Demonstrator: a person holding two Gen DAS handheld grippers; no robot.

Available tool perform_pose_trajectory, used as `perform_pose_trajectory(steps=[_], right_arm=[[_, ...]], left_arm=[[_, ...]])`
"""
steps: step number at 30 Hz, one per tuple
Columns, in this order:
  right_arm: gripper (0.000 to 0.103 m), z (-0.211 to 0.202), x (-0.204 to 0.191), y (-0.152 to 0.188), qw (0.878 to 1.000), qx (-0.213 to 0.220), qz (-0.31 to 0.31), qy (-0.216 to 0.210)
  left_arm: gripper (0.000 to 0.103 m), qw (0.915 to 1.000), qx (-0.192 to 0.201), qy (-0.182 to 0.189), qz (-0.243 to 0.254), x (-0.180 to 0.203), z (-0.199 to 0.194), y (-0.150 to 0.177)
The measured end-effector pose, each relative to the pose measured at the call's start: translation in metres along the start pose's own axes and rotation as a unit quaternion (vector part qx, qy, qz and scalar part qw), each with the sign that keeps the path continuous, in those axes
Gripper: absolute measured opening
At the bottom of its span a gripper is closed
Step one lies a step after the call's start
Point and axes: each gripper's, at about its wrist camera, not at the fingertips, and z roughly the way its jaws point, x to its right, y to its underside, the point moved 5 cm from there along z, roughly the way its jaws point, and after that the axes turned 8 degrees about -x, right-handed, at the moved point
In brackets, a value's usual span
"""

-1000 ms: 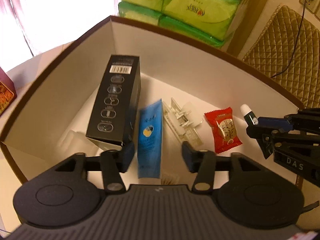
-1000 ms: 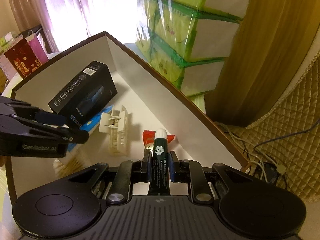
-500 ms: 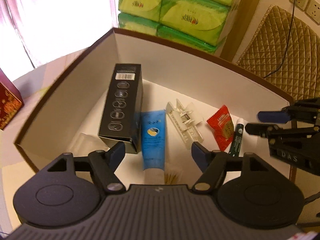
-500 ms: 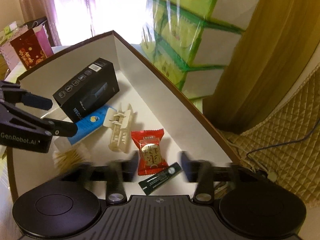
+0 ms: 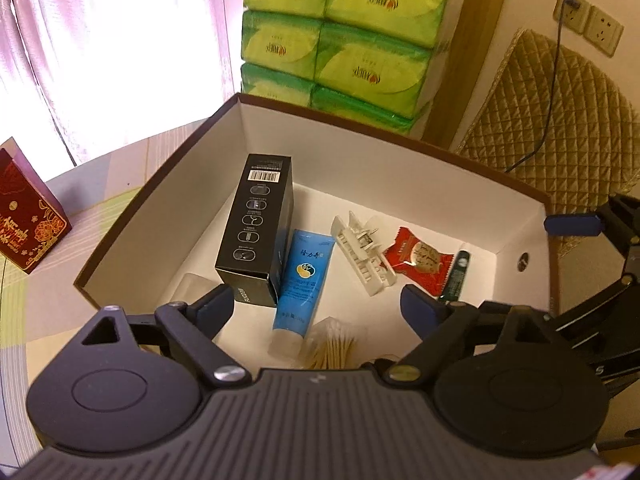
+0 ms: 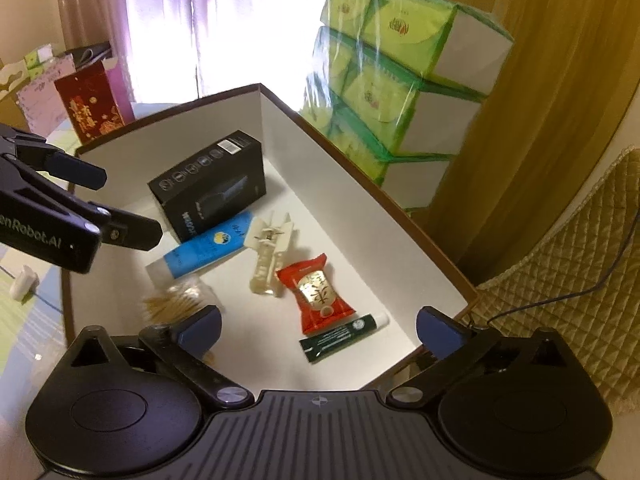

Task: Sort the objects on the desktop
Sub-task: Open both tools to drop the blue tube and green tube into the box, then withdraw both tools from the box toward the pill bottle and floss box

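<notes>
A brown cardboard box (image 5: 160,184) with a white inside (image 6: 352,184) holds a black carton (image 5: 256,228) (image 6: 208,184), a blue tube (image 5: 302,280) (image 6: 204,254), a white hair clip (image 5: 362,254) (image 6: 268,252), a red snack packet (image 5: 420,260) (image 6: 316,288), a dark green lip-balm stick (image 5: 456,276) (image 6: 344,332) and a bundle of cotton swabs (image 5: 332,346) (image 6: 180,300). My left gripper (image 5: 318,306) is open and empty above the box's near side. My right gripper (image 6: 318,326) is open and empty above the lip balm.
Stacked green tissue packs (image 5: 340,36) (image 6: 392,80) stand behind the box. A red gift box (image 5: 24,220) (image 6: 88,108) stands on the table to the left. A quilted chair (image 5: 560,120) with a cable is at the right. A small white object (image 6: 24,282) lies on the table.
My right gripper opened and dropped the lip-balm stick into the box beside the red packet. Both grippers have pulled back and up from the box.
</notes>
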Motion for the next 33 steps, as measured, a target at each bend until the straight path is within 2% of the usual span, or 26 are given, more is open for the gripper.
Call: perform_pose_trajectory(steps=[6,8,16,20,33], right_arm=[[0.101,-0.021,-0.009,0.010,1.000,0.016,0.017,-0.013],[0.101,-0.027,-0.012,0.013,0.999,0.019,0.024,-0.015],[0.101,-0.054,-0.023,0.026,0.998,0.036,0.052,-0.026],[0.101,-0.069,-0.031,0.033,0.997,0.046,0.062,-0.031],[0.101,-0.110,-0.069,0.064,0.994,0.062,0.078,-0.045]], left_arm=[[0.092,0.9997,0.018,0.013,-0.010,-0.004,-0.027,0.013],[0.095,0.9996,0.021,0.010,-0.015,-0.007,-0.034,0.019],[0.095,0.9989,0.038,-0.010,-0.028,-0.015,-0.063,0.039],[0.095,0.9982,0.047,-0.008,-0.036,-0.017,-0.078,0.051],[0.095,0.9964,0.058,-0.014,-0.061,-0.024,-0.124,0.107]])
